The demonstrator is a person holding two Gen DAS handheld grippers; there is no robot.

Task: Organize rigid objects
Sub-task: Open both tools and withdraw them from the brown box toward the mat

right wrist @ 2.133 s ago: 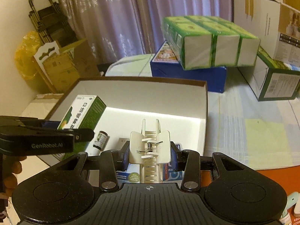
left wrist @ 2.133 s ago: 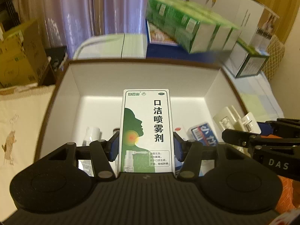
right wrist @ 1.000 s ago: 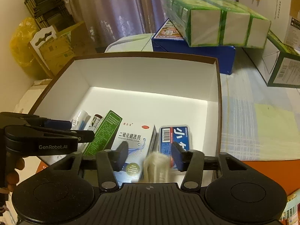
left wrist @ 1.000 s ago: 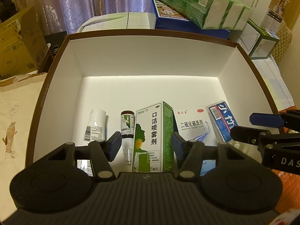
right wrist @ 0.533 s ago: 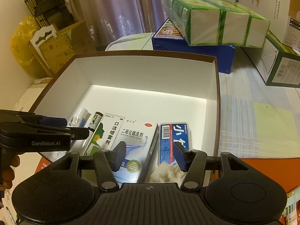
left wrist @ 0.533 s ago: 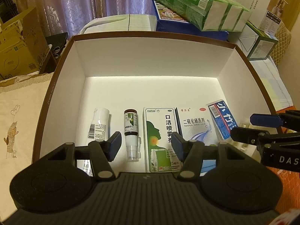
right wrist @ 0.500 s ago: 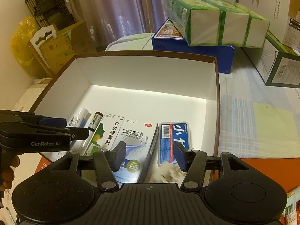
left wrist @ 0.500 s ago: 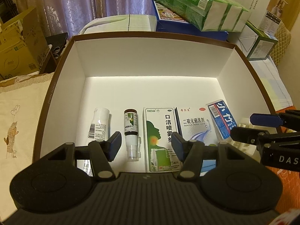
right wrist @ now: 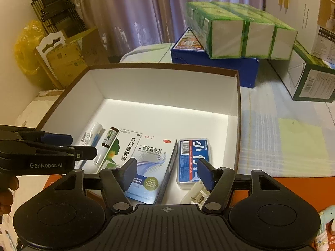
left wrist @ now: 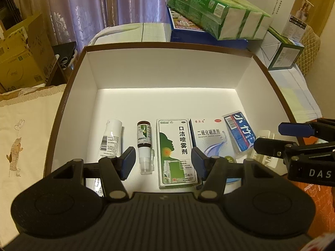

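Lying flat in a row along the box (left wrist: pixel 167 67) floor: tube (left wrist: pixel 112 139), bottle (left wrist: pixel 144 146), green carton (left wrist: pixel 175 150), white carton (left wrist: pixel 209 138), blue case (left wrist: pixel 238 132), white clip (right wrist: pixel 197 193). Left claw (left wrist: pixel 163 163) gapes empty above bottle and green carton. Right claw (right wrist: pixel 167 174) is opening, nothing between its jaws, clip just below its right finger. Judged partly done: small bottles (right wrist: pixel 323 230) remain outside, right of right claw. Far half of floor free; walls crowd tube and clip.

Both wrist cameras look steeply down and forward from close above the brown-rimmed white cardboard box (left wrist: pixel 247 69) (right wrist: pixel 235 113). The left view faces it centrally, the right view from its right; both share its interior.
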